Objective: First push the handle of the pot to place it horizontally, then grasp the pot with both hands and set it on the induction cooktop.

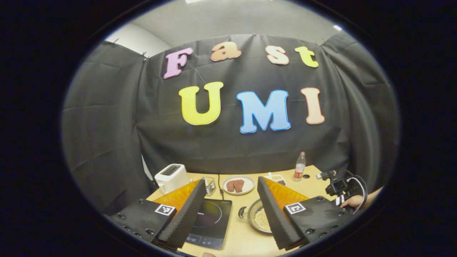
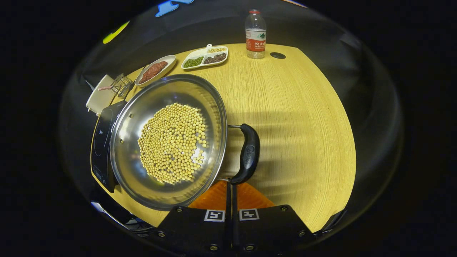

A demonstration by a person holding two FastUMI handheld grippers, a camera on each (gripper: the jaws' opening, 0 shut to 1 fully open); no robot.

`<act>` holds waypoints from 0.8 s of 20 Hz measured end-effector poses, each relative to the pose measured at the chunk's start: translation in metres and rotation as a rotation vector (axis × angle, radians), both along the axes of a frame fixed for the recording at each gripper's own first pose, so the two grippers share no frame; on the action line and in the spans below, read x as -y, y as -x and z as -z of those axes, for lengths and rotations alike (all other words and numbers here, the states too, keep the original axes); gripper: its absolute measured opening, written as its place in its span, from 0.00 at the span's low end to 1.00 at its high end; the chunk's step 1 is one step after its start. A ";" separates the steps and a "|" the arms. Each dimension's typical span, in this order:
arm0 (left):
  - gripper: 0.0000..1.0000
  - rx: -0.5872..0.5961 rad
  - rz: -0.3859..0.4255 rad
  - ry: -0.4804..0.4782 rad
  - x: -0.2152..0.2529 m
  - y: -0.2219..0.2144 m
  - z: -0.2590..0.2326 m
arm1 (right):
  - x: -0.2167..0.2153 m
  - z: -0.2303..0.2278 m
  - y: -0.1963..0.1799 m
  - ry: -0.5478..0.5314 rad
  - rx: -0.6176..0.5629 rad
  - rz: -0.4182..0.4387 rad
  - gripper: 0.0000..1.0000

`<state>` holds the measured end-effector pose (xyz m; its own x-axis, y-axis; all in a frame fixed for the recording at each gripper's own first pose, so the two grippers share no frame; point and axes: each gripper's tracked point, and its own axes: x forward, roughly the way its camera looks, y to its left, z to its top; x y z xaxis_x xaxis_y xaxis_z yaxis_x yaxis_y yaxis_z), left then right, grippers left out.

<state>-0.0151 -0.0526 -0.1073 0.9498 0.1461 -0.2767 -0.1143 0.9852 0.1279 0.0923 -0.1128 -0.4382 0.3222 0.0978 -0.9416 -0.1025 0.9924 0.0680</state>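
Right gripper view, pot (image 2: 167, 142) upright, handle (image 2: 248, 152) toward closed tongs (image 2: 230, 189)

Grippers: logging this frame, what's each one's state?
Left gripper: open, holding nothing.
Right gripper: shut, empty, by the steel pot's black handle.

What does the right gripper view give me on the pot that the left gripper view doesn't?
Right gripper view alone: the pot's near handle, with the right gripper shut just below its lower end, and the divided tray of beans in full.

Left gripper view alone: the left gripper open above the table, the pot's far handle, and a hand holding the other gripper.

Both: the pot of yellow beans, the induction cooktop, the toaster, the bottle.
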 end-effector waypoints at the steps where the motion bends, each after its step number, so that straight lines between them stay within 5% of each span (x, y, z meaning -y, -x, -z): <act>1: 0.93 -0.002 -0.004 0.002 0.002 0.001 0.001 | 0.001 0.000 -0.002 0.001 0.003 -0.005 0.00; 2: 0.99 -0.004 -0.007 0.003 0.003 0.000 0.002 | 0.001 0.000 -0.004 0.000 0.004 -0.008 0.00; 5: 0.93 -0.005 -0.009 -0.001 0.008 0.001 0.003 | 0.003 0.002 -0.010 -0.004 0.012 -0.019 0.00; 9: 0.97 -0.004 0.006 0.003 0.016 -0.004 0.003 | 0.009 0.001 -0.009 -0.010 0.026 -0.004 0.00; 16: 0.99 -0.014 0.111 0.059 0.026 -0.032 0.021 | 0.033 -0.044 0.010 0.065 0.169 0.033 0.03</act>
